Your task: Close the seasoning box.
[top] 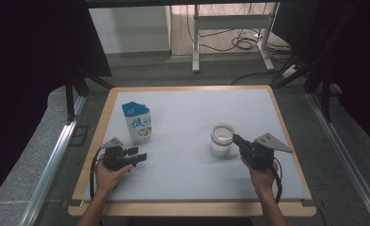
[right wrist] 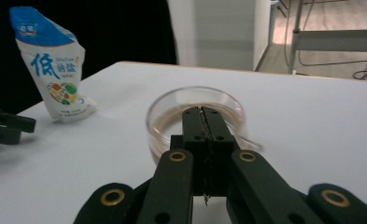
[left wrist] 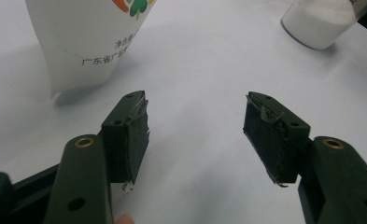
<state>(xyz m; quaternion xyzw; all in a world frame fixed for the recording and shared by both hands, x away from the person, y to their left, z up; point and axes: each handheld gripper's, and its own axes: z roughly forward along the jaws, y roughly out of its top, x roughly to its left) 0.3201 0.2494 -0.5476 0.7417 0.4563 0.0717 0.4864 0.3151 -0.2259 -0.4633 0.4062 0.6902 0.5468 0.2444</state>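
left gripper (top: pixel 141 156) jaws wide apart, low left, bag (top: pixel 138 122) just above | right gripper (top: pixel 236 139) pinching jar (top: pixel 221 139) rim, middle right | hold jar steady, grab bag gently

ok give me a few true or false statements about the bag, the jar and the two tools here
1. The left tool has its jaws open with nothing between them. True.
2. The salt bag lies flat on the table. False: it stands upright, far from the person on the left side.
3. The right tool has its jaws shut at the rim of the glass jar. True.
4. The jar holds a dark liquid. False: it holds something white and powdery at its bottom.
5. The left tool grips the salt bag. False: the bag stands apart, beyond the jaws.
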